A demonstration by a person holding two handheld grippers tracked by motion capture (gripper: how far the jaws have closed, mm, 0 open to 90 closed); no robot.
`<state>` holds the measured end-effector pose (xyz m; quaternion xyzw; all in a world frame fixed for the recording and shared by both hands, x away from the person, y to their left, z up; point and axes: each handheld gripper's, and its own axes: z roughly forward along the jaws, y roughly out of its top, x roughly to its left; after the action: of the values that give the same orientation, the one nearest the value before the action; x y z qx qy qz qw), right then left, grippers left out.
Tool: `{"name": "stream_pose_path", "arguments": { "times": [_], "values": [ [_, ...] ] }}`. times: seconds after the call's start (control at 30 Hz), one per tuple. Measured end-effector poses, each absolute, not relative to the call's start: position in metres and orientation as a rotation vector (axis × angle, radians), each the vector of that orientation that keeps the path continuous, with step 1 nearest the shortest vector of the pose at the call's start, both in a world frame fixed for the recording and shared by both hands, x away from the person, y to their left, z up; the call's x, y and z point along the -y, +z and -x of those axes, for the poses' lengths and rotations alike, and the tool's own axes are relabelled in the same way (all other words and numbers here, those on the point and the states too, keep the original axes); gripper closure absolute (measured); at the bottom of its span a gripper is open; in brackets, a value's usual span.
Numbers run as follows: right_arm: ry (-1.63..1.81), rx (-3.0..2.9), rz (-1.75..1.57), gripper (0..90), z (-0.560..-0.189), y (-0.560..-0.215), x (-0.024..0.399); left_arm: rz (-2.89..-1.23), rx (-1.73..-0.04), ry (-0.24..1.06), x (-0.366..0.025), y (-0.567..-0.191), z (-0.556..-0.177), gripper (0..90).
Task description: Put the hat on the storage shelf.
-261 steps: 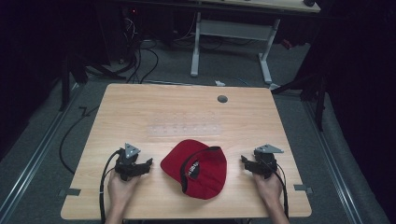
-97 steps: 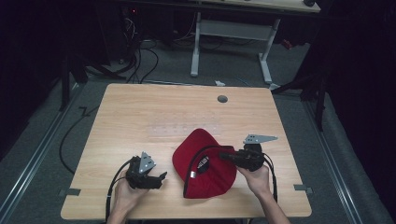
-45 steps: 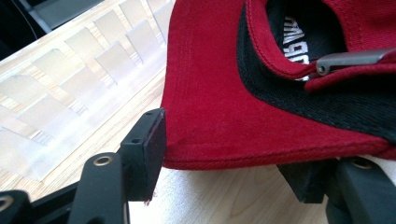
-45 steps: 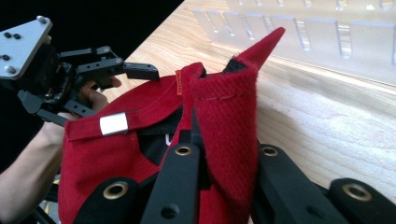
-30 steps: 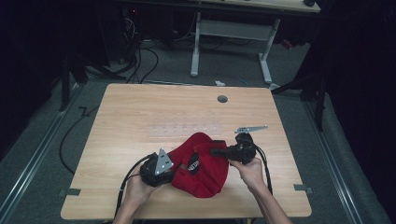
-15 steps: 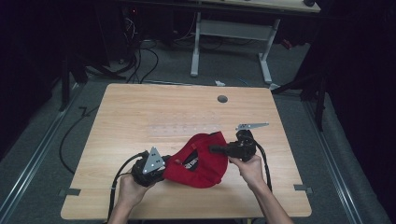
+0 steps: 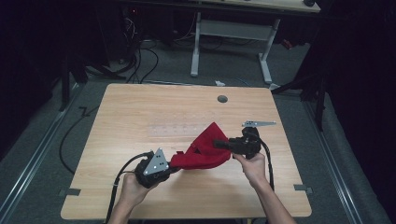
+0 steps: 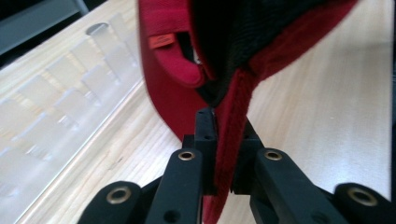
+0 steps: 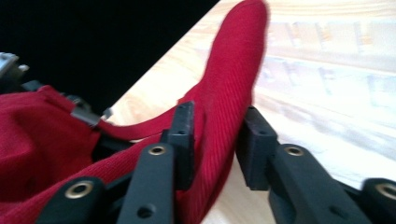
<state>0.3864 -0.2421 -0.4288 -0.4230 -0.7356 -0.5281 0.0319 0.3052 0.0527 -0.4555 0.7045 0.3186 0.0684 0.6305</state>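
Your left gripper [image 7: 173, 163] is clamped tight on the brim edge of the red cap [image 7: 203, 150], which hangs stretched between your two tools above the table [image 7: 140, 112]. Your right gripper [image 7: 219, 143] has just been opening; cap cloth sits between its jaws, the right pad clear of it.

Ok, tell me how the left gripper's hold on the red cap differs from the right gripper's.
The left gripper has just been closing and pinches the red cap edge tight between its jaws; the right gripper has just been opening, a gap showing beside the fabric between its jaws. The left gripper is at the cap's near left end, the right gripper at its right side. Both are at the cap above the table.
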Motion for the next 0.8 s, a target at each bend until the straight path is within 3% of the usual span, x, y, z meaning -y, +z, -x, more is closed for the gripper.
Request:
{"name": "stream_pose_path", "arguments": {
  "times": [0.17, 0.27, 0.8],
  "values": [
    [-1.698, 2.260, 1.395, 51.4, -0.386, -0.421, 0.253, -1.611, -0.735, 0.125, -0.054, -0.452, -0.304, 85.2],
    [-1.724, 2.273, 1.458, 47.5, -0.385, -0.417, 0.262, -1.615, -0.746, 0.120, -0.055, -0.451, -0.306, 85.2],
    [-1.817, 2.157, 1.701, 41.2, -0.382, -0.437, 0.314, -1.604, -0.796, 0.136, -0.062, -0.449, -0.306, 85.1]
  ]
}}
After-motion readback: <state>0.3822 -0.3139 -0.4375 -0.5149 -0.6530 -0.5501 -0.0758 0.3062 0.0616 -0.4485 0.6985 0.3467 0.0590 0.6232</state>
